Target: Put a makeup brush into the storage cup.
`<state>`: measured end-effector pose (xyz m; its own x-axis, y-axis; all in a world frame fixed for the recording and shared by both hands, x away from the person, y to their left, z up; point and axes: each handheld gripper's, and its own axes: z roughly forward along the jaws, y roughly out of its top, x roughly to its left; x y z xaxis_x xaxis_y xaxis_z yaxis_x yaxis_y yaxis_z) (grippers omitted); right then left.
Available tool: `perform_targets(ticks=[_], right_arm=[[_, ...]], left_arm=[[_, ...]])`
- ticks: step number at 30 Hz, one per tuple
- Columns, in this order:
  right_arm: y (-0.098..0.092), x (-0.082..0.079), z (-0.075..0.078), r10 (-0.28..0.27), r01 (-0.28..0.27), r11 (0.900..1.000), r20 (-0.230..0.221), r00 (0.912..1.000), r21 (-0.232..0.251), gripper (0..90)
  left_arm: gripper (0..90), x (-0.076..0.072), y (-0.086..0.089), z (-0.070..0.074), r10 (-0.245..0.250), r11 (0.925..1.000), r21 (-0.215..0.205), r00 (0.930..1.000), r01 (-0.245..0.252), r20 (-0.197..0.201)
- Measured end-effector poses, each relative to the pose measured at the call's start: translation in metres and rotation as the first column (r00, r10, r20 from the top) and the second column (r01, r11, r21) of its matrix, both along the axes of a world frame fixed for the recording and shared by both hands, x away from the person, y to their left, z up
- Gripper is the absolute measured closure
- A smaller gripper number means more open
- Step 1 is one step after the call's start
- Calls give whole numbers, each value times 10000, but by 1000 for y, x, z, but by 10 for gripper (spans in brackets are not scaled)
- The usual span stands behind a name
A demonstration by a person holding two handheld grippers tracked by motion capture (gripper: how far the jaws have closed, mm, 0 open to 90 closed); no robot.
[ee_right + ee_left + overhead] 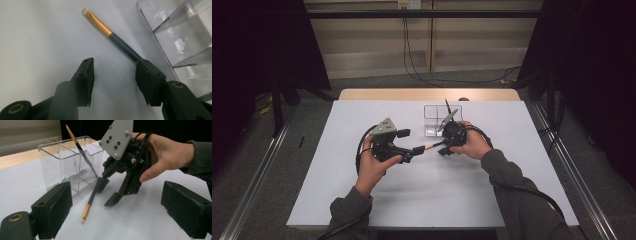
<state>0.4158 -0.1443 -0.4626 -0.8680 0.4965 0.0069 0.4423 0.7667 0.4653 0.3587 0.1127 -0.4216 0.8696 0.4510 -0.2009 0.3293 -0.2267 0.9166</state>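
Note:
A paintbrush (124, 46) with a dark handle, gold ferrule and pale tip lies flat on the white table (362, 200), just left of a clear divided organizer (62, 155). My right gripper (113, 75) is open and low over the brush, its right-hand pad resting on or against the handle and the other pad well apart. From the left gripper view, that right gripper (108, 193) shows with its grey plate, held in a hand. A second brush (80, 150) leans inside the organizer. My left gripper (411, 143) is open and empty, pointing at the brush (429, 147).
The organizer (442, 120) stands at the table's back middle, close behind the right hand. A wooden strip (412, 94) runs along the far table edge. Cables trail from both grippers. Bare white tabletop lies to the left, right and front.

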Motion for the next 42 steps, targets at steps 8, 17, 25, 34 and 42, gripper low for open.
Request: perform_targets(ticks=[8,17,25,34,42], right_arm=[[0,3,6,67,-77,9995,339,9994,298,434],[6,10,3,278,-296,9990,508,9983,340,391],[12,12,-3,547,-561,9979,420,9976,334,372],[10,11,-3,353,-354,9983,49,9994,458,524],[11,8,0,154,-151,9997,-163,9997,189,664]], left_arm=[[100,0,1,-1,34,10000,-86,10000,-34,-34],[100,1,2,-1,-20,10000,-50,10000,20,-25],[101,1,4,0,103,9999,-69,9999,-103,-3],[102,1,5,0,110,9999,-66,9999,-110,-8],[102,1,4,0,117,9999,-66,9999,-117,9]])
